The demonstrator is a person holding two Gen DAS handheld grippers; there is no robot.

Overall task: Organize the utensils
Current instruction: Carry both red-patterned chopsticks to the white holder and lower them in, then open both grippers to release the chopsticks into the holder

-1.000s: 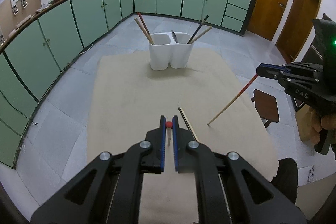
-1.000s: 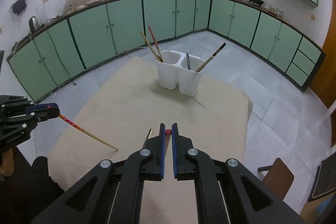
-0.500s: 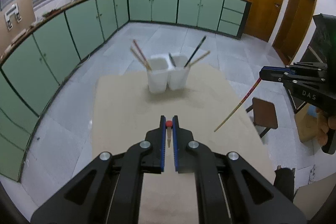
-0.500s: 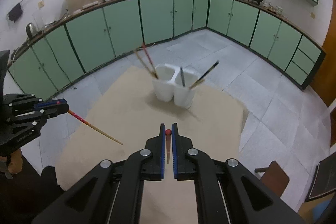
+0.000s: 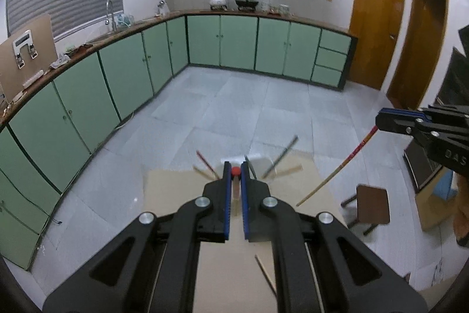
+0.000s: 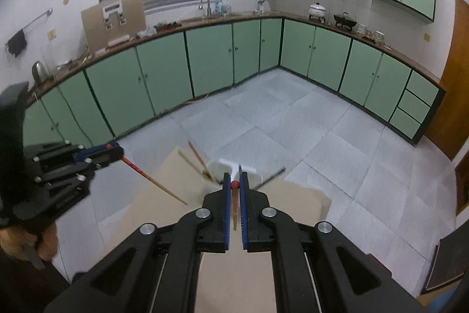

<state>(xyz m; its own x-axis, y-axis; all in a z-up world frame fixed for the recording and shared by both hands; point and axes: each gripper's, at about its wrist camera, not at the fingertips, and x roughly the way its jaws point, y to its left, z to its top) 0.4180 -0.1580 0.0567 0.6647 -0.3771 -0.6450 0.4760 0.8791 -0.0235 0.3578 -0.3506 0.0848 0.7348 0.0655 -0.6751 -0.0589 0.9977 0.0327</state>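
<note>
My left gripper (image 5: pixel 235 169) is shut on a red-topped chopstick (image 5: pixel 235 187) that hangs down between its fingers. My right gripper (image 6: pixel 235 183) is shut on a like chopstick (image 6: pixel 235 207). Each gripper shows in the other's view: the right one (image 5: pixel 381 119) with its red-patterned chopstick (image 5: pixel 337 169) slanting down, the left one (image 6: pixel 117 150) with its chopstick (image 6: pixel 155 181). The white two-cup holder (image 6: pixel 222 166), blurred, stands on the tan table (image 6: pixel 293 204) with several chopsticks in it, partly behind both grippers. It also shows in the left wrist view (image 5: pixel 258 160). A loose chopstick (image 5: pixel 265 275) lies on the table.
Green cabinets (image 5: pixel 123 72) run along the far walls under a counter with a sink, a pot and a wok. A small brown stool (image 5: pixel 372 204) stands right of the table. Brown doors (image 5: pixel 375 28) are at the right.
Both grippers have risen and tilted upward, each still holding its chopstick. The holder and table have dropped low in both views and look blurred.
</note>
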